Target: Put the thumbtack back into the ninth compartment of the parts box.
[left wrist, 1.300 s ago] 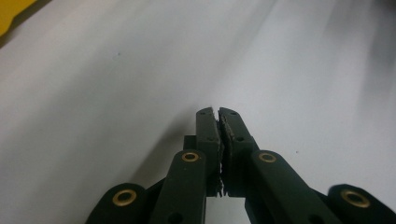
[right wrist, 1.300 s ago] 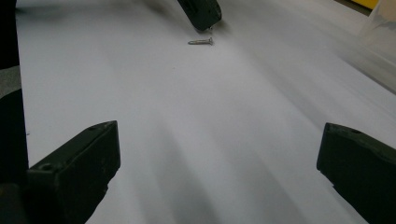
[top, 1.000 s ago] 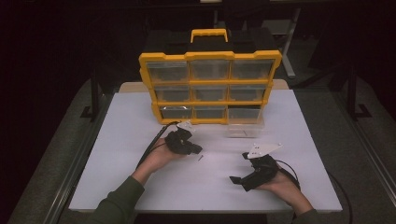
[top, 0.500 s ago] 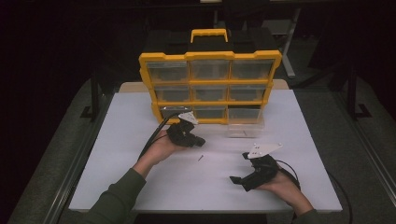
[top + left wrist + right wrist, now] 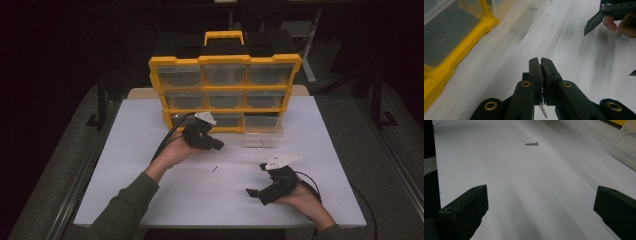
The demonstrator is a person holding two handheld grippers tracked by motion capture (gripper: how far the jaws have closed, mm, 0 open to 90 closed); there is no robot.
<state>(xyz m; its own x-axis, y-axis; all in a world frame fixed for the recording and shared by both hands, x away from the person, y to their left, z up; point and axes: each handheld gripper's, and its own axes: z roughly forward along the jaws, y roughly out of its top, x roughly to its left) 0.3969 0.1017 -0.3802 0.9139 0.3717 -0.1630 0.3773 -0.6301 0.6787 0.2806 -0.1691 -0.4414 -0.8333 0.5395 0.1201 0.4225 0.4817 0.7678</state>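
- Your left gripper (image 5: pixel 216 145) hovers just before the yellow-framed organiser of 9 clear drawers (image 5: pixel 225 90); its jaws are closed, a small grey metal screw (image 5: pixel 543 111) showing beneath them.
- Your right gripper (image 5: pixel 256 192) rests on the white desk (image 5: pixel 130 165) with jaws wide apart.
- Another small grey screw (image 5: pixel 214 169) lies loose on the desk between both grippers.

Screw (image 5: pixel 543 110) half hidden beneath the left hand-held gripper (image 5: pixel 541 62), its head out of sight.

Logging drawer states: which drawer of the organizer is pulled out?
The bottom-right drawer: clear, standing out on the table before the organizer; the other eight sit flush.
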